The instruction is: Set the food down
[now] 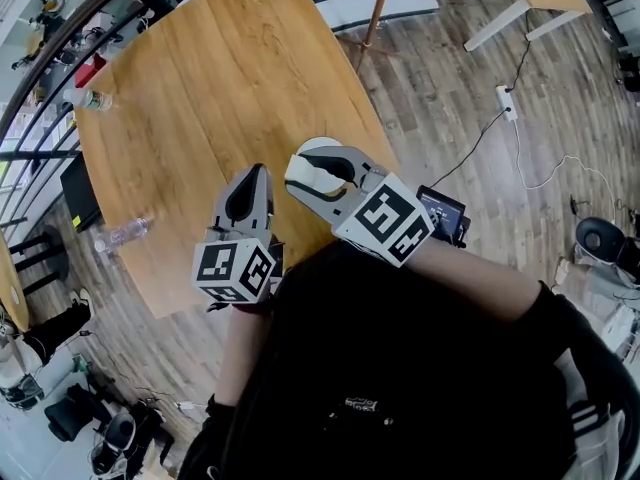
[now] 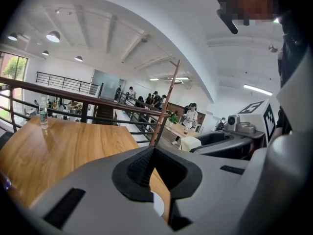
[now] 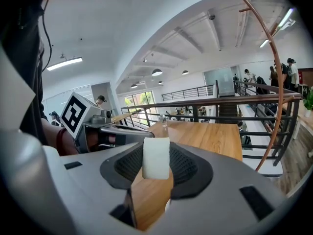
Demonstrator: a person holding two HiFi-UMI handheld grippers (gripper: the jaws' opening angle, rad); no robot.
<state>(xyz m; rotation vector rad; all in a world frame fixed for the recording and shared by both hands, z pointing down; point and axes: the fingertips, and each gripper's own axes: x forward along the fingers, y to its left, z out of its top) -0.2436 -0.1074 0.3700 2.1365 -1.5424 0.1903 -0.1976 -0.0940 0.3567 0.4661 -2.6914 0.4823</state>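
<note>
A white block of food (image 3: 156, 158) sits upright between the black pads of my right gripper (image 3: 157, 150), which is shut on it above the near edge of the wooden table (image 3: 215, 137). In the head view the right gripper (image 1: 312, 171) hangs over the table's (image 1: 220, 68) near right edge, with the left gripper (image 1: 255, 173) close on its left. The left gripper (image 2: 152, 152) is shut and holds nothing. From the left gripper view the food (image 2: 190, 142) shows at the right gripper's tips.
Two clear water bottles stand on the table, one at the far left (image 1: 94, 98) and one lying near the left edge (image 1: 122, 234). A black railing (image 1: 60, 38) runs behind the table. A copper pole (image 1: 378, 8) and a power strip (image 1: 506, 102) are on the floor at the right.
</note>
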